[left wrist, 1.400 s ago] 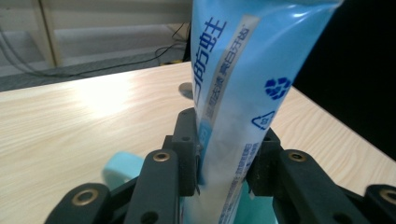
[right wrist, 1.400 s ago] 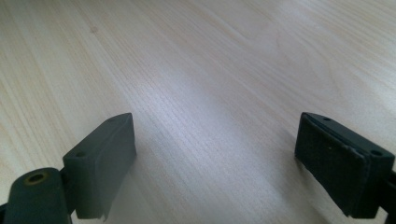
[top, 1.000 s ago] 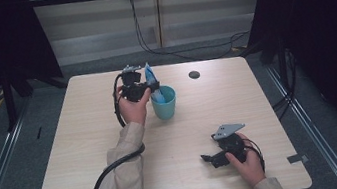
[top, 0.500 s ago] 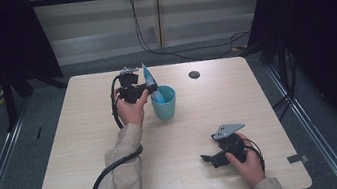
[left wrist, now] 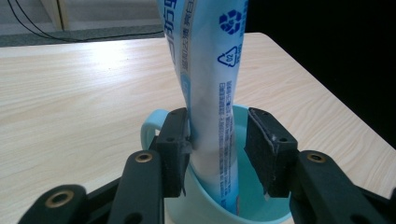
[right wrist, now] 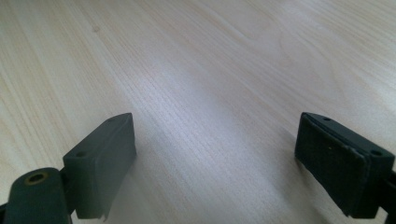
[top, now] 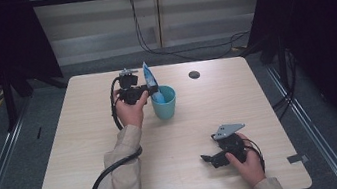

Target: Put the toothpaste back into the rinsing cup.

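The tube (left wrist: pixel 210 84), pale blue and white with printed recycling marks, stands tilted in the teal cup (top: pixel 164 102) near the far middle of the table (top: pixel 72 139). Its top is cut off by the upper edge of the left gripper view, and its lower end is hidden inside the cup; the small print on it is too fine to read. In the high view the tube (top: pixel 150 83) is only a thin blue sliver rising from the cup beside the left gripper (top: pixel 148 91).

The left gripper view gives what the high view cannot: the left gripper (left wrist: pixel 217 149) has its jaws on either side of the tube just above the cup's rim (left wrist: pixel 154 122). One jaw touches the tube; the other stands a little apart from it, so the jaws are parted and not pinching. The cup's handle shows at the left of that view.

The right gripper (top: pixel 207 159) rests near the front right of the table in the person's right hand (top: pixel 247 161), well apart from the cup. The right gripper view shows the right gripper (right wrist: pixel 215 163) with its jaws spread wide over bare wood.

A small dark round thing (top: pixel 194 74) lies on the far side of the table, to the right of the cup; what it is cannot be told. A black cable (top: pixel 112 169) trails from the left gripper along the sleeve.
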A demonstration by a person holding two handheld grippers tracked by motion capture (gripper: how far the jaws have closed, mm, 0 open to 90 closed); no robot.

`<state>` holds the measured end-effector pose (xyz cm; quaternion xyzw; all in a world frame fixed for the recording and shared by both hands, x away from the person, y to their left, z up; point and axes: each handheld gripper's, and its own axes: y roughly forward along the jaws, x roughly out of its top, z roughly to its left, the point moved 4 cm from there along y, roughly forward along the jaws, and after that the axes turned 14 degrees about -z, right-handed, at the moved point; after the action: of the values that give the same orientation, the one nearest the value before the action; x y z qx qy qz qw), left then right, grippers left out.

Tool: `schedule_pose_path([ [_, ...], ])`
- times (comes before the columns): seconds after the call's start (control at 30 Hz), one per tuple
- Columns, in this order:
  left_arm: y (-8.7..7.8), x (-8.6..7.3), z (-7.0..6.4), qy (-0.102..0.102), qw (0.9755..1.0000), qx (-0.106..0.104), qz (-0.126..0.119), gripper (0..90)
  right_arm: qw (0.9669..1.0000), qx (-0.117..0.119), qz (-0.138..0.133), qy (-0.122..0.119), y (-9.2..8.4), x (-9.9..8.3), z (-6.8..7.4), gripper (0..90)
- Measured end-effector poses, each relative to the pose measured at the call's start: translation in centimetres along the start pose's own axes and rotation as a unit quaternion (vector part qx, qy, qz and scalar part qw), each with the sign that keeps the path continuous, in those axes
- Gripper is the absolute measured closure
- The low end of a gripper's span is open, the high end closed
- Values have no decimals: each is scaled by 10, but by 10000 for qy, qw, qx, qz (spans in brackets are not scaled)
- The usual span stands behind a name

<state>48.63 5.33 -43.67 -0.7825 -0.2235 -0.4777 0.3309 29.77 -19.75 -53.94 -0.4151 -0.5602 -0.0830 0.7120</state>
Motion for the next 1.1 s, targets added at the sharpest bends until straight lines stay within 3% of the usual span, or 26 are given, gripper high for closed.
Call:
schedule_pose_path([
  [0.4,-12,1,3,9,10000,18,-58,447,10000,36,-4,-21,0,0,0,119],
  [0.8,-24,-2,5,157,9999,39,-31,286,10000,44,4,-14,0,0,1,119],
  [1.1,-33,-8,5,221,9997,22,43,256,10000,61,4,-37,0,0,1,119],
])
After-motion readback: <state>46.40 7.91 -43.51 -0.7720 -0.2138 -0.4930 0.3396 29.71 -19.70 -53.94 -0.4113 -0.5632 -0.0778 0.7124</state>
